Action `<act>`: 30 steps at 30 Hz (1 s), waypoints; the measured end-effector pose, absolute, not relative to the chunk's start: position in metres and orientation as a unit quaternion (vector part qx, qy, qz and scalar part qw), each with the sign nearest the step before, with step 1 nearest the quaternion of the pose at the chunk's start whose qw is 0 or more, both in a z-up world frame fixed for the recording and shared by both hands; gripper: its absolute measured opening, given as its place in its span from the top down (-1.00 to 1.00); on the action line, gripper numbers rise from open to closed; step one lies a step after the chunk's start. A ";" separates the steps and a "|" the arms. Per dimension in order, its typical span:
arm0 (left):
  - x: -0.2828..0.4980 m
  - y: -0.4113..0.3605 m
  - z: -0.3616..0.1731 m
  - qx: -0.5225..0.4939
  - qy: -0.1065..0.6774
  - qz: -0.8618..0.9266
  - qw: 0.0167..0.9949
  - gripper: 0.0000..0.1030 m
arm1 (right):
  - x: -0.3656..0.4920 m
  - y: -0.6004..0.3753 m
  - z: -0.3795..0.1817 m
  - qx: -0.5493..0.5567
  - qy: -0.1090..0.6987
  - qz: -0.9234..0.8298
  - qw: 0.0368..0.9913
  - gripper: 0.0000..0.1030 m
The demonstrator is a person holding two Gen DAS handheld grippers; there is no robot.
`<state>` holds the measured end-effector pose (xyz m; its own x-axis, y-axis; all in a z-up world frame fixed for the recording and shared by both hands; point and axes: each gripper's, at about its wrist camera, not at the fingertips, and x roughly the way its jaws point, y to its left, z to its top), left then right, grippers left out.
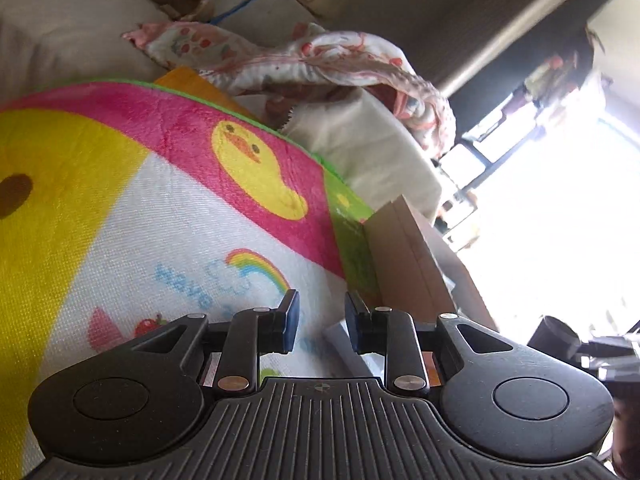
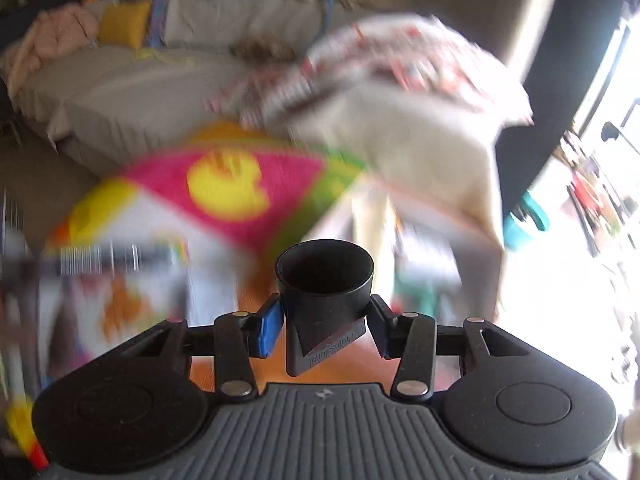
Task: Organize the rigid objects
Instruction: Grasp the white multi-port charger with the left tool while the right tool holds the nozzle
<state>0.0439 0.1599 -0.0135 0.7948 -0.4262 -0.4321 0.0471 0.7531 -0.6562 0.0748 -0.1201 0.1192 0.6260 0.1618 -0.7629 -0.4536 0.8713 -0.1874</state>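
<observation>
My right gripper [image 2: 325, 330] is shut on a black plastic cup-shaped part [image 2: 325, 280], open mouth facing forward, held in the air; the view behind it is blurred by motion. The same black part shows at the right edge of the left wrist view [image 1: 554, 334]. My left gripper [image 1: 322, 322] is empty, its jaws a small gap apart, low over a colourful duck-print mat [image 1: 168, 200]. A brown cardboard box [image 1: 412, 260] stands just ahead and right of the left gripper, at the mat's edge.
A beige sofa [image 2: 132, 92] lies behind the mat, with a patterned cloth [image 1: 320, 60] draped over a cream cushion [image 1: 368, 148]. A yellow pillow [image 2: 124, 28] sits on the sofa. A bright window [image 1: 560, 220] is on the right. A teal container [image 2: 524, 220] is at right.
</observation>
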 end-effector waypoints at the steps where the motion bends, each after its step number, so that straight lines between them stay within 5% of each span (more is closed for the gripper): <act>1: 0.041 0.150 -0.007 -0.299 0.298 -0.135 0.896 0.47 | 0.063 -0.129 0.111 -0.200 0.404 0.158 0.878 0.13; 10: -0.003 0.057 0.018 -0.103 0.367 -0.160 0.911 0.47 | 0.012 -0.169 0.050 -0.231 0.409 0.098 0.877 0.12; 15: 0.001 0.059 0.027 -0.116 0.371 -0.098 0.916 0.47 | -0.012 -0.180 0.038 -0.144 0.366 0.114 0.912 -0.57; 22: 0.028 0.035 0.040 -0.094 0.347 -0.057 0.931 0.47 | -0.043 -0.188 0.017 -0.112 0.241 0.099 0.959 -0.66; 30: 0.050 -0.008 0.023 -0.014 0.348 -0.008 0.937 0.43 | -0.031 -0.234 0.015 0.031 0.245 0.085 0.965 -0.78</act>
